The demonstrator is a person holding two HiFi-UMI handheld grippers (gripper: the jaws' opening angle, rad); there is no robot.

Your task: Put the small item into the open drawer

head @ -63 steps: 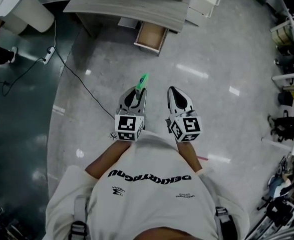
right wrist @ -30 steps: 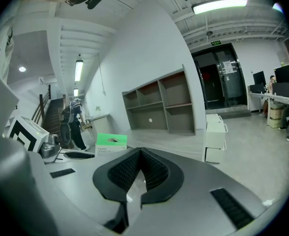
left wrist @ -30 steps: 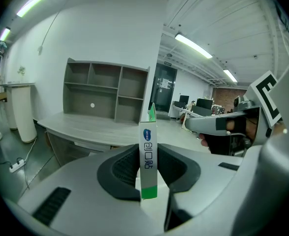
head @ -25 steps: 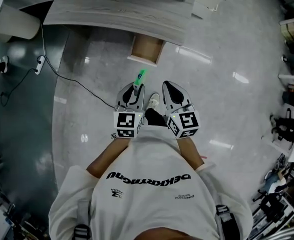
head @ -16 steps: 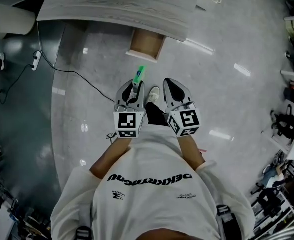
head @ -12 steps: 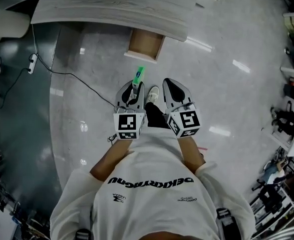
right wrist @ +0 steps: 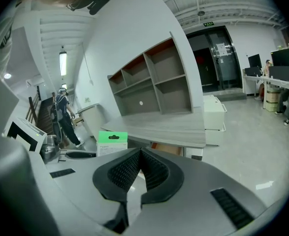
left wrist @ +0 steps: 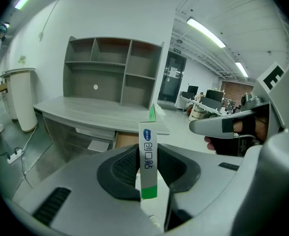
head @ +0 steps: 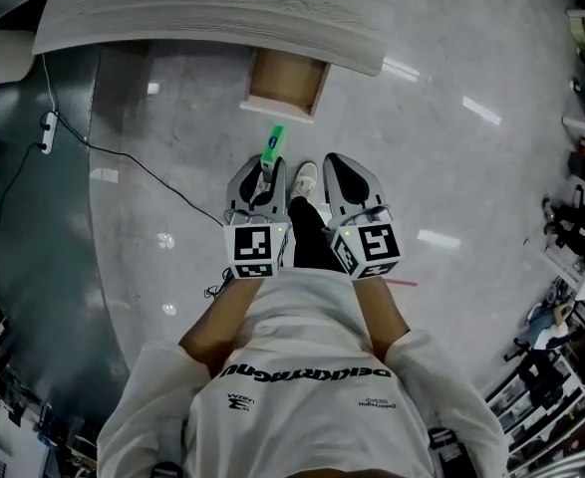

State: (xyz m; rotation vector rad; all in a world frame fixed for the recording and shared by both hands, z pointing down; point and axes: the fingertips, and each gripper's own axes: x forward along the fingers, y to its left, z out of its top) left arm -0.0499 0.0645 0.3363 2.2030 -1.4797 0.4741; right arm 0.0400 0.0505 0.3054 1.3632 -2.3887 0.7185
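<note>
Two grippers are out front, side by side above the grey floor [head: 451,187]. The left gripper [head: 262,179] is clamped on one small box [head: 272,143], white with a green end, poking forward past the jaw tips. In the left gripper view that box [left wrist: 148,163] stands upright, pinched on both sides. The right gripper [head: 344,177] has its jaws pressed together with nothing between them. One open drawer [head: 287,76] lies ahead, pulled out from under the one grey desk [head: 212,13], its wooden bottom bare. The box is short of it, held in the air over the floor. One shelf unit [left wrist: 110,70] stands on the desk. One black cable [head: 133,162] snakes across the floor on the left. One shoe [head: 305,177] peeks out between the grippers.
</note>
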